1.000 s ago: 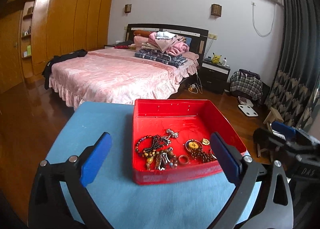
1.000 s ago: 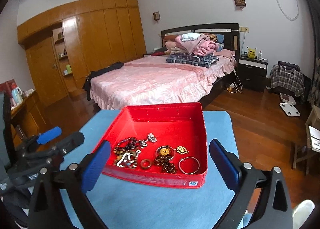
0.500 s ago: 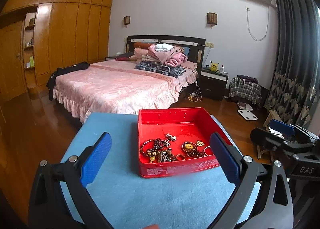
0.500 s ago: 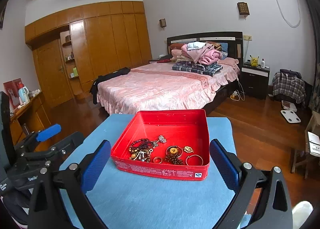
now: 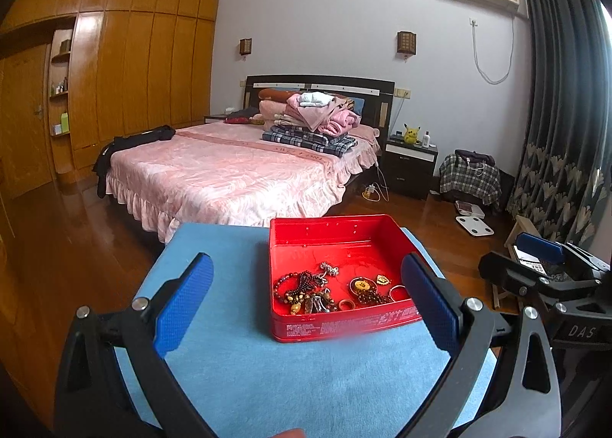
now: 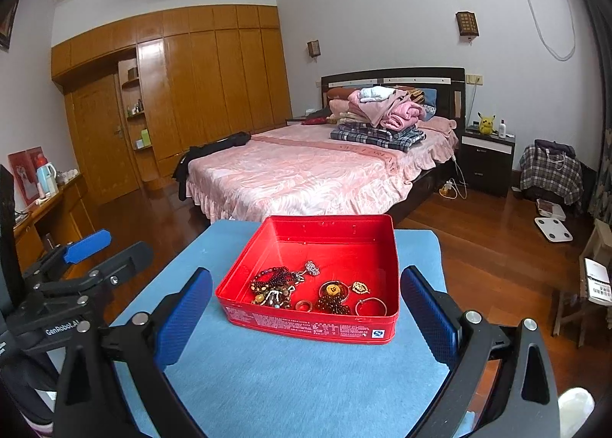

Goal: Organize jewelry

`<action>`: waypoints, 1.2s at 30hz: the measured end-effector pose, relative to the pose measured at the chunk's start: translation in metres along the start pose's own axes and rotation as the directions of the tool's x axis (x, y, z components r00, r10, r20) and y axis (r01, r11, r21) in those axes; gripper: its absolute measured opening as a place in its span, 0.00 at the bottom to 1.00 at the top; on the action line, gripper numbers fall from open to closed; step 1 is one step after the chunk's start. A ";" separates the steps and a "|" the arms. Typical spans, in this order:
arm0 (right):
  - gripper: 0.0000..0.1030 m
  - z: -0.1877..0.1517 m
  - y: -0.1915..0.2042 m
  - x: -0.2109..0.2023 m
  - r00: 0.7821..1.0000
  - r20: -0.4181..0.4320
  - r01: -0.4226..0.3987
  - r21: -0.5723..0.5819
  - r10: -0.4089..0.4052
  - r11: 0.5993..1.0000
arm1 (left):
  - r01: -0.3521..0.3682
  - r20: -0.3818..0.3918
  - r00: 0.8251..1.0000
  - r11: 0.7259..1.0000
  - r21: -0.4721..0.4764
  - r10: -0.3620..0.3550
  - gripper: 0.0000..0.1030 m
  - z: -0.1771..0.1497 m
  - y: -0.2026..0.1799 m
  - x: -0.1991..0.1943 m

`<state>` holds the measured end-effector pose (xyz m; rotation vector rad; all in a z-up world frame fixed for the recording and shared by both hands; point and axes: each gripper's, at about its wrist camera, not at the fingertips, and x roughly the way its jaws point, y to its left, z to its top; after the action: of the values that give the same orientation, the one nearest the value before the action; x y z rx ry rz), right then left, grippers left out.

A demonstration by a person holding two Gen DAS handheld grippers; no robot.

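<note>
A red tin [image 5: 329,232] [image 6: 306,325] stands open on a table under a blue cloth [image 5: 306,380] [image 6: 298,380]. Jewelry lies loose along the tin's near side: dark beaded bracelets [image 5: 302,289] [image 6: 275,280], an amber pendant [image 5: 359,285] [image 6: 332,289], a small ring [image 6: 304,305], a gold brooch [image 6: 360,287] and a thin bangle [image 6: 370,307]. My left gripper [image 5: 305,261] [image 6: 128,243] is open, held back from the tin on its left side. My right gripper [image 6: 306,274] [image 5: 501,252] is open too, in front of the tin's near wall. Neither holds anything.
Past the table's far edge is a wooden floor and a pink bed [image 5: 237,174] stacked with folded clothes. A nightstand [image 5: 411,162] and a low stool [image 6: 589,285] stand to the right. A desk with a kettle [image 6: 46,174] is at the left.
Both grippers have drawn back and risen, so the tin sits farther off and more of the blue cloth shows in front of it. The jewelry has not moved.
</note>
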<state>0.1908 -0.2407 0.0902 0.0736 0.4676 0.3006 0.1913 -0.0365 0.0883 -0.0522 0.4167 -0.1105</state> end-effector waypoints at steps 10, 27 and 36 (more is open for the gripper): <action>0.94 0.004 -0.001 -0.005 1.000 0.005 0.004 -0.002 -0.004 1.000 | 0.001 0.005 1.000 1.000 0.000 -0.001 0.93 0.001 0.000 -0.002; 0.94 0.005 -0.001 -0.005 1.000 0.005 0.004 -0.003 -0.004 1.000 | 0.001 0.004 1.000 1.000 0.001 -0.001 0.93 0.004 0.000 -0.002; 0.94 0.004 -0.001 -0.004 1.000 0.003 0.006 -0.004 -0.006 1.000 | 0.004 0.004 1.000 1.000 0.003 -0.004 0.93 0.005 0.000 -0.002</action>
<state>0.1896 -0.2424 0.0957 0.0692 0.4639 0.2955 0.1917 -0.0359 0.0939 -0.0508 0.4125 -0.1151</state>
